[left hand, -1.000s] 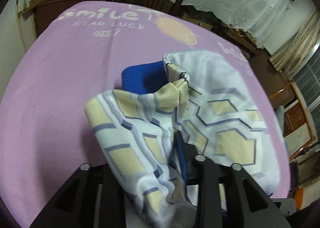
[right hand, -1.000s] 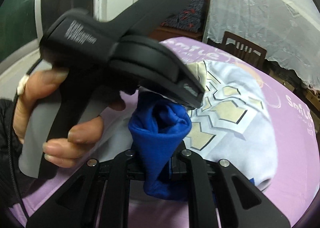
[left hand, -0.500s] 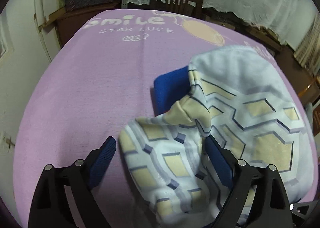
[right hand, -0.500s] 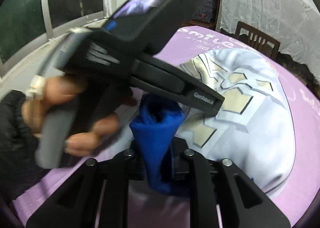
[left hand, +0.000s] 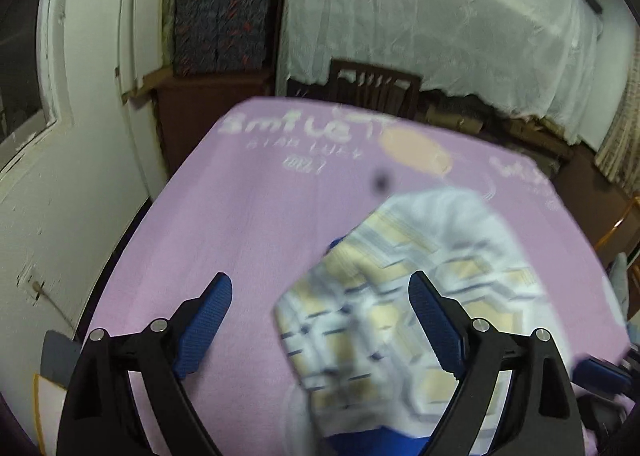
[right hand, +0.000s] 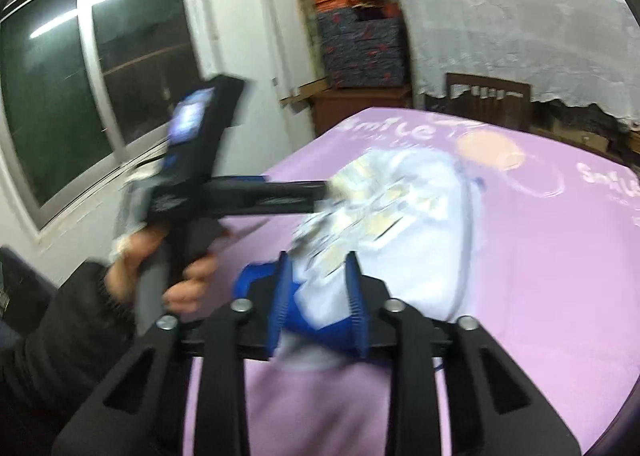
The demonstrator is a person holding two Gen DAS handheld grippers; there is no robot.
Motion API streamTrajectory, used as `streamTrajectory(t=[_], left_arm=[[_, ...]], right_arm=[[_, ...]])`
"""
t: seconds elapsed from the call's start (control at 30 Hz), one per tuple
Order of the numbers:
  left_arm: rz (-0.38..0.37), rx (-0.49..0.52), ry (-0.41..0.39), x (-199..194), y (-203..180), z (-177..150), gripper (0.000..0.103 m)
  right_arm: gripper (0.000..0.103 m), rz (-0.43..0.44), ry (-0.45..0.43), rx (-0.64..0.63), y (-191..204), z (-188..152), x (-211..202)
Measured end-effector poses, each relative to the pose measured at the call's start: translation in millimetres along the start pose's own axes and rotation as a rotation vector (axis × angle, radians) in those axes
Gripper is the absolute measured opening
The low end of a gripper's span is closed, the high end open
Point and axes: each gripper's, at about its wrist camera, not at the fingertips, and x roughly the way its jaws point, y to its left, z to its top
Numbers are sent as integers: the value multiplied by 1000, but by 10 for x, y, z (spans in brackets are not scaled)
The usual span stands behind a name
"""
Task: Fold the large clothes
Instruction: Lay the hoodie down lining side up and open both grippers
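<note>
A white garment (left hand: 432, 268) with yellow and grey hexagons and blue cuffs lies bunched on the purple cloth-covered table (left hand: 248, 224). My left gripper (left hand: 320, 320) is open wide above its near edge, nothing between the pads. In the right wrist view the left gripper (right hand: 320, 192) hovers over the garment (right hand: 404, 216), held by a hand (right hand: 188, 288). My right gripper (right hand: 318, 296) has narrow jaws that are closing. The blue cuff (right hand: 256, 280) and white cloth show between the pads, blurred and loose, not clamped.
A dark wooden chair (left hand: 376, 84) stands at the table's far edge. Behind it hangs a white lace cover (left hand: 440, 24). Patterned boxes (left hand: 220, 32) are stacked on a cabinet at the back left. A white wall and a window (right hand: 92, 68) run along the left.
My left gripper let go of the patterned cloth, opened wide and rose back. My right gripper's tight grip on the blue cuff loosened and it lifted away; the garment dropped onto the table.
</note>
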Motion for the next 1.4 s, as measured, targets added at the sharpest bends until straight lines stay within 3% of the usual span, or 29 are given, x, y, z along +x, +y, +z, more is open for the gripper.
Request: streamTrajectory(t=[0.13,0.27,0.33,0.5,0.73,1.03,1.2,1.4], left_arm=[[-5,83,17,118,-368,37,90],[24,155,65,460,-604,-21,89],[12,150,95,623,-588,-50,90],[-84,56,186,945,-433,-91,96],[-70,57,179,1031,-404,-122,100],[-9,82,154,882,-505,-156,97],[40,121,75,479,-590,-180,95],[65,112,-20,9,-666,-268,95]], right_arm=[[10,-67,9,45,-282,227,252],[5,-115,46,98,-491,160,461],[0,-113,60,130,-606,76,537],[0,-65,73,180,-814,-108,633],[0,-27,57,202,-926,-219,649],[0,9,63,224,-995,-250,650],[0,49,56,283,-1042,-224,521],[9,57,7,264,-885,-195,212]])
